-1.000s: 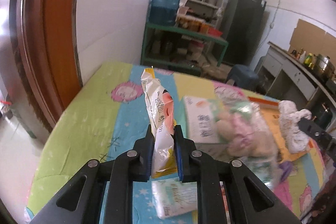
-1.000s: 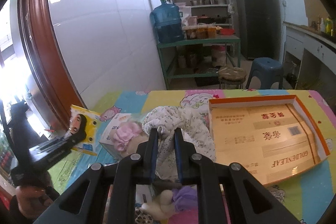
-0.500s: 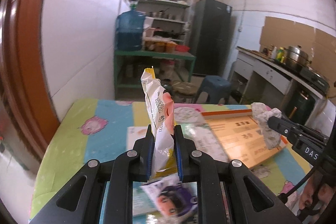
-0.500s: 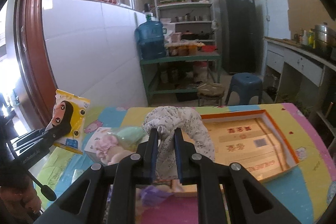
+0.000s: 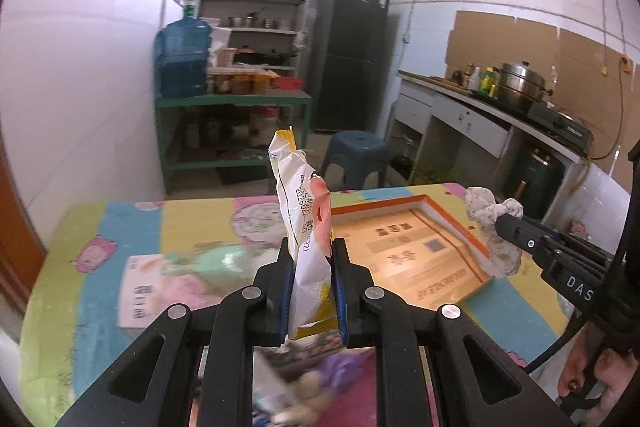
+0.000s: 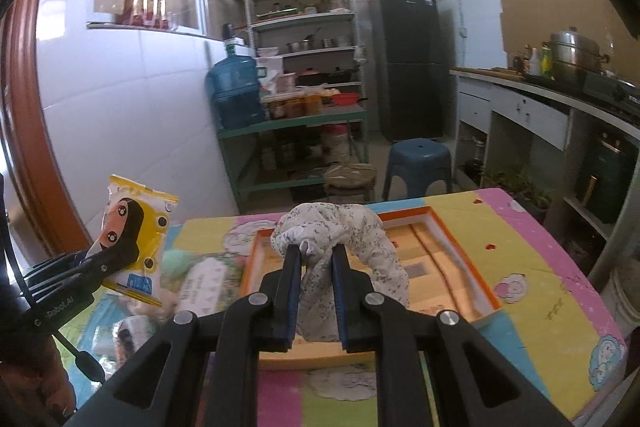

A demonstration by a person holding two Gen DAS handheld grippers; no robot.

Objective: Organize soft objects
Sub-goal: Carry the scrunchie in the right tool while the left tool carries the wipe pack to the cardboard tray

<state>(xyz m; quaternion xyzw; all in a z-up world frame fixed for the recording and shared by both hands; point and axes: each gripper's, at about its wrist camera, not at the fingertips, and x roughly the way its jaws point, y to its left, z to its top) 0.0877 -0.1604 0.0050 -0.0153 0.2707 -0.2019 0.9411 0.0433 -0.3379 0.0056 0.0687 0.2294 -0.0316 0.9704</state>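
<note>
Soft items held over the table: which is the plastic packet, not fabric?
The yellow-and-white crinkly snack packet with a cartoon face, clamped in the left tool. The right tool holds a white floral cloth bundle instead.

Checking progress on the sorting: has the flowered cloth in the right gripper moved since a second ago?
Yes. The flowered cloth, clamped in the right gripper, was over the pile of soft things; now it hangs over the orange-edged box, carried rightward.

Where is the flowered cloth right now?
The flowered cloth is pinched in the right hand-held gripper, held up over the orange-rimmed box; the left wrist view shows it at the right.
</note>
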